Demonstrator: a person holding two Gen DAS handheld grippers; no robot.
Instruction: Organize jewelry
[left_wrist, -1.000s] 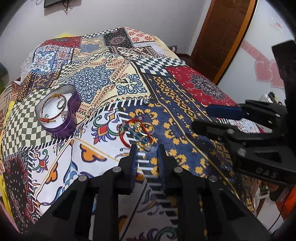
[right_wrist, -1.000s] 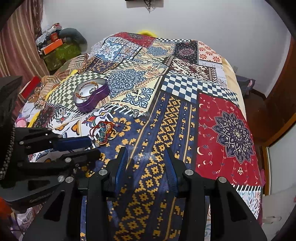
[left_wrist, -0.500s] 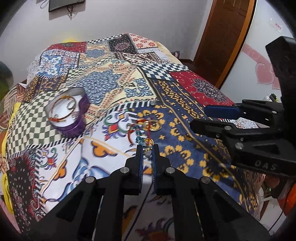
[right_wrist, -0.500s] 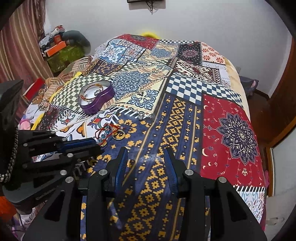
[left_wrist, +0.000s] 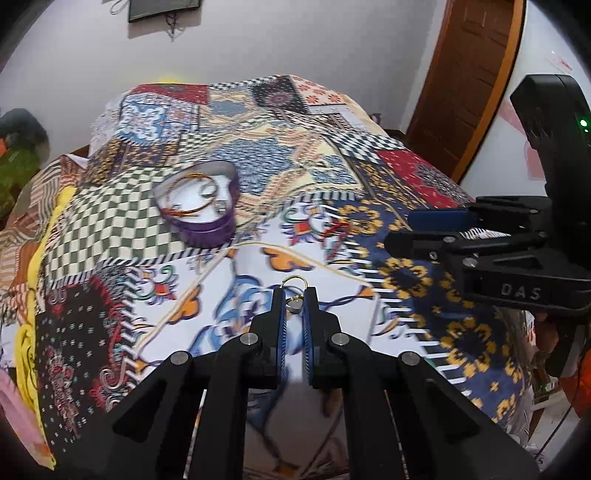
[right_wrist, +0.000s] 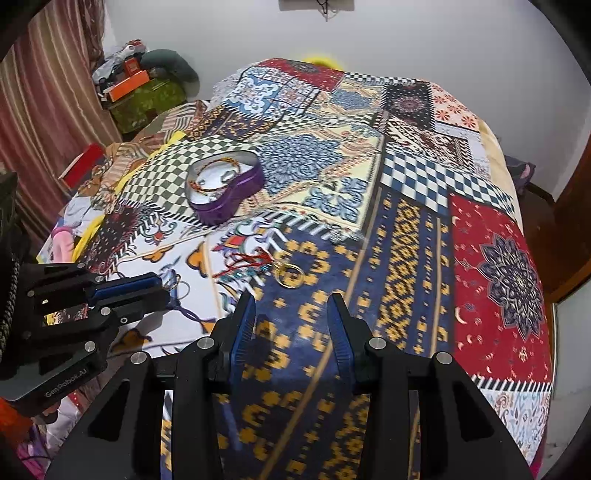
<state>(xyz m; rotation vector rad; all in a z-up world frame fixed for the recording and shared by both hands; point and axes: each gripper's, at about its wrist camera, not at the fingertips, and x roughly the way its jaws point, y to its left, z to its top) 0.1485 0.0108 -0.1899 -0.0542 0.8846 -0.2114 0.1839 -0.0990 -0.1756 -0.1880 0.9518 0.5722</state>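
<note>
My left gripper (left_wrist: 294, 298) is shut on a small gold ring with a pale charm (left_wrist: 294, 291) and holds it above the patterned bedspread; it also shows in the right wrist view (right_wrist: 162, 285). A purple heart-shaped tin (left_wrist: 201, 206) with bracelets inside lies open further back and left; it also shows in the right wrist view (right_wrist: 225, 186). A red cord bracelet (right_wrist: 245, 264) and a gold ring (right_wrist: 290, 275) lie on the bedspread ahead of my right gripper (right_wrist: 291, 312), which is open and empty above the blue and yellow patch.
The patchwork bedspread (right_wrist: 406, 206) covers the whole bed. Boxes and clutter (right_wrist: 136, 85) sit past the far left corner. A brown door (left_wrist: 469, 74) stands at the right. The right gripper's body (left_wrist: 517, 258) fills the right side of the left wrist view.
My left gripper has shut on the small gold ring, lifted it off the jewelry pile and drawn back toward the left. The right gripper has stayed open and hardly moved.
</note>
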